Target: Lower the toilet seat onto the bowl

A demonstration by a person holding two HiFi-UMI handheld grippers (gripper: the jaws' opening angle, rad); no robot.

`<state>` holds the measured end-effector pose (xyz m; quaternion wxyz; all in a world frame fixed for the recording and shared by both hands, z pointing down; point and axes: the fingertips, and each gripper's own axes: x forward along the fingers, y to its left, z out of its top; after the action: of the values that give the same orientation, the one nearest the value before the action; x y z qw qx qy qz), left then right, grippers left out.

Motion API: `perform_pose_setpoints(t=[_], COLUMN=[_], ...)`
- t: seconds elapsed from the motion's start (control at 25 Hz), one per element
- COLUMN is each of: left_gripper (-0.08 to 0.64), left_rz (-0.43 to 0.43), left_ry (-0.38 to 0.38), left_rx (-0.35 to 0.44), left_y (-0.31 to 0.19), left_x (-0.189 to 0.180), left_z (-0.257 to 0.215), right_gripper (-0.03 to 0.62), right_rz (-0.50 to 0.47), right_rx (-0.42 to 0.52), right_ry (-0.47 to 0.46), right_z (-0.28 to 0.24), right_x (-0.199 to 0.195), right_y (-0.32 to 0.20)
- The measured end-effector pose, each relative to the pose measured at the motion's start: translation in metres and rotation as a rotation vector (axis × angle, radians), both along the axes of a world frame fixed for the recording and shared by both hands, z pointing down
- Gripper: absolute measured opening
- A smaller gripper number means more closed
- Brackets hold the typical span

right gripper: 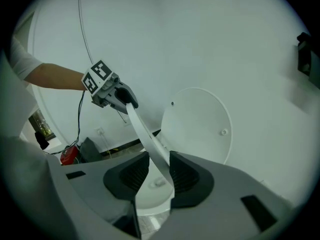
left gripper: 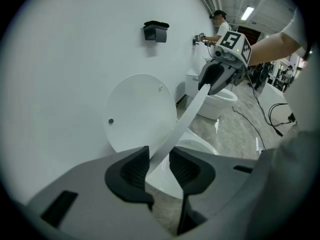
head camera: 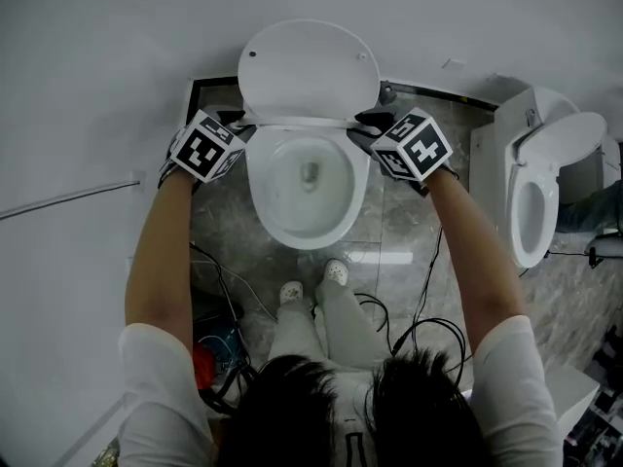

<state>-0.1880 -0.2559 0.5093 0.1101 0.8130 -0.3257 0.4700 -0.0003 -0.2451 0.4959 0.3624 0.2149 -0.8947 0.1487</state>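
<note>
Standing before the toilet bowl (head camera: 292,232), the person reaches a gripper to each side of the toilet seat (left gripper: 186,118). The seat is lifted off the rim and stands just in front of the lid (head camera: 310,66) — the lid leans on the wall at the bowl's 12 o'clock. The left gripper (left gripper: 159,165) sits at the bowl's 10 o'clock, its jaws clenched on the seat's edge; the white ring runs slantwise out from between its pads. The right gripper (right gripper: 160,173) sits at 2 o'clock, likewise grasping the ring's opposite side, pads against it. The person's shoes (head camera: 336,272) stand at 6 o'clock on the marbled floor (head camera: 389,222) — a second toilet (head camera: 535,202) is off at 3 o'clock.
</note>
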Motion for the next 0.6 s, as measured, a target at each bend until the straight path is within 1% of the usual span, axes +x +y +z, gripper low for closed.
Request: perform_pose_setpoints(t=[0.12,0.28,0.4,0.52,0.6], left_gripper=[0.129,0.139,0.153,0.165,0.172], left_rz=[0.046,0.065,0.09,0.126,0.138], left_ry=[0.01,0.054,0.089,0.095,0.103], left_rx=[-0.011,-0.036,-0.071,-0.086,-0.089], left_y=[0.005,0.02,0.035,0.048,0.055], left_x=[0.003,0.002,0.002,-0.001,-0.002], left_z=[0.002,0.007,0.012,0.02,0.025], right_gripper=[0.148,0.153,0.156,0.16,0.164], right_rz=[0.034,0.067,0.046,0.008,0.008], right_rx=[0.007,0.017,0.023,0.022,0.019], right_ry=[0.006,0.038,0.053,0.081,0.088], right_z=[0.001,0.004,0.009,0.015,0.02], right_x=[0.003,0.002,0.0,-0.004,-0.004], right_y=[0.005,0.019,0.034,0.049,0.057])
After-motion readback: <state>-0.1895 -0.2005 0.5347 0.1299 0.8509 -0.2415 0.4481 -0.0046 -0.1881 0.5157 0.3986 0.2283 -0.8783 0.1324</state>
